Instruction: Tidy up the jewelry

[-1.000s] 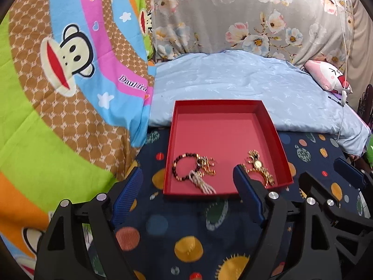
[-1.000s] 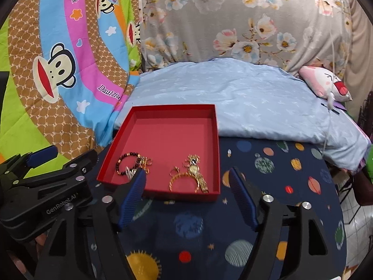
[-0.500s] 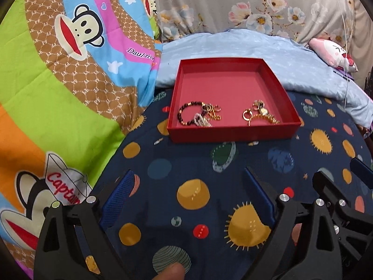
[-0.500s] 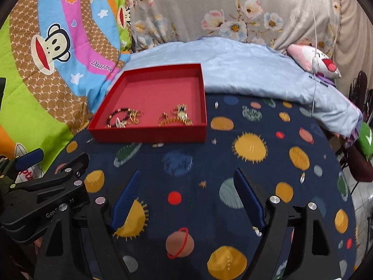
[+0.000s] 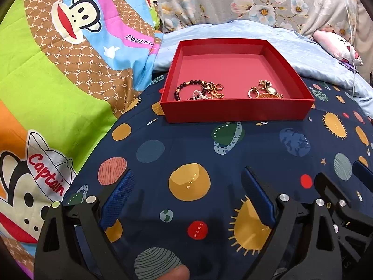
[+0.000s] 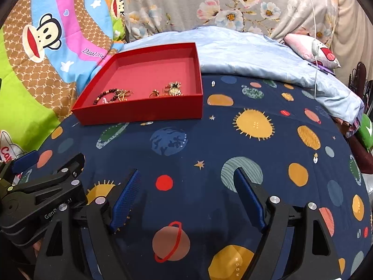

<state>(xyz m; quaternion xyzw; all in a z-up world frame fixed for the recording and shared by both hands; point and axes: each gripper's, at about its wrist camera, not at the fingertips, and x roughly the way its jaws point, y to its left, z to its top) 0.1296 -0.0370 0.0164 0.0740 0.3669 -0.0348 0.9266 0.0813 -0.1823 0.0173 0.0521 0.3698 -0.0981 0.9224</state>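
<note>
From my left wrist camera, the left gripper (image 5: 186,196) stood wide open with nothing between its blue pads (image 5: 117,201), low over the planet-print sheet (image 5: 186,144). Ahead of it, well apart, sat the red tray (image 5: 235,110). Inside, near the front wall, lay a dark bead bracelet (image 5: 184,86) tangled with a white bead piece and gold bits on the left, and a gold watch (image 5: 268,91) with a ring (image 5: 251,92) on the right. A cartoon monkey blanket (image 5: 58,70) lay to the left.

From my right wrist camera, the right gripper (image 6: 186,196) was likewise spread wide and held nothing. The tray (image 6: 139,113) sat ahead and to the left, the jewelry grouped at its near side. The left gripper's body (image 6: 42,198) showed at the lower left.
</note>
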